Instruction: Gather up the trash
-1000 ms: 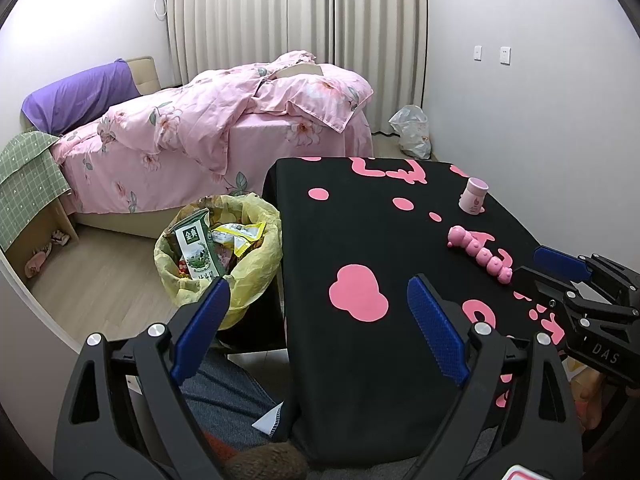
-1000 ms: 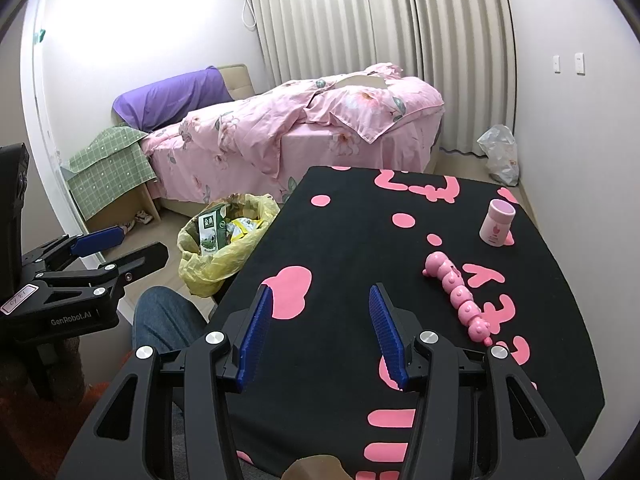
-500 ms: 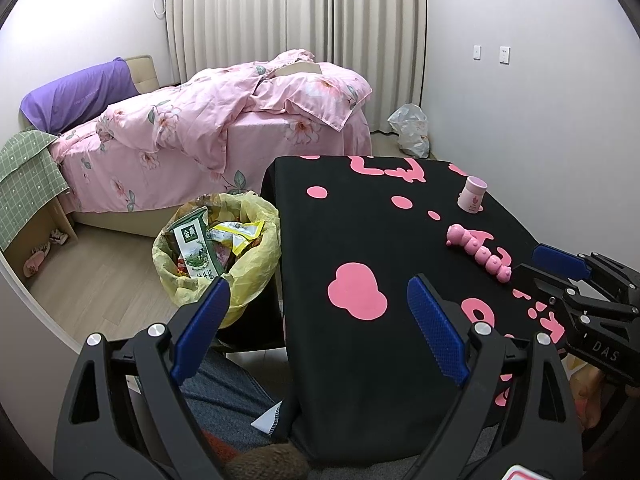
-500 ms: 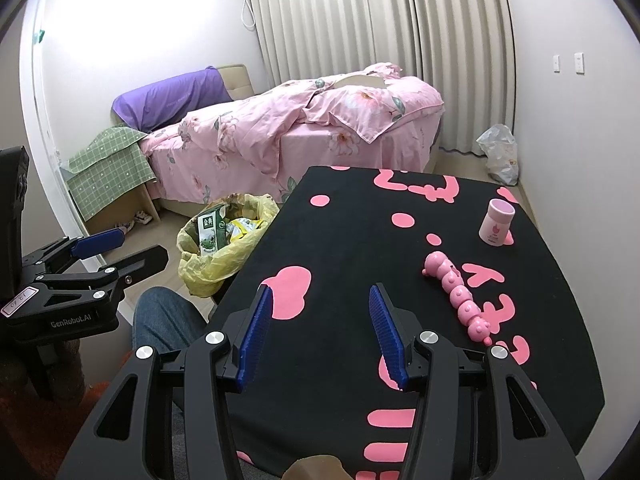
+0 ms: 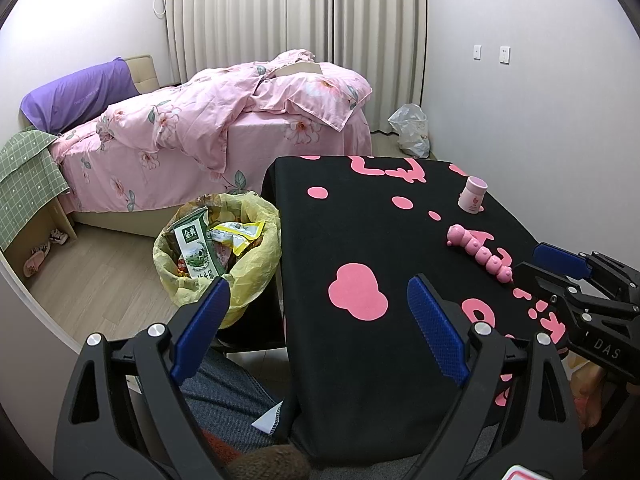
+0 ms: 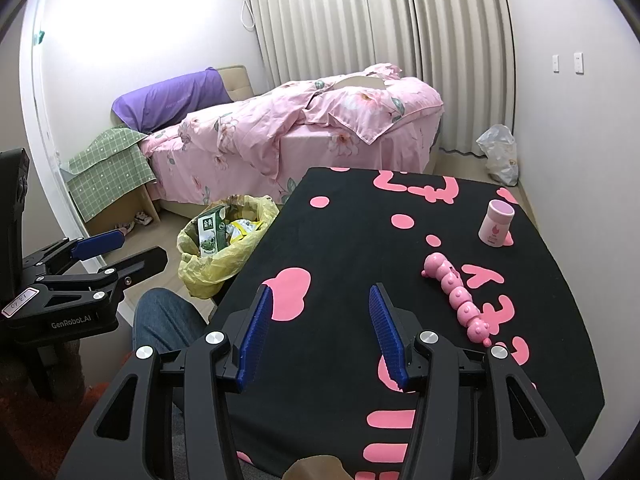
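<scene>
Nothing moved: trash bin point(image 5: 216, 256) beyond left hand-held gripper point(image 5: 316, 312), apart.

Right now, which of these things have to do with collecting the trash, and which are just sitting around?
Part of the job:
- trash bin with yellow bag
- green carton and yellow wrapper already inside it
- left gripper and right gripper, both open and empty

Just lying about:
- pink caterpillar toy
- pink cup
- bed
- plastic bag on the floor
</scene>
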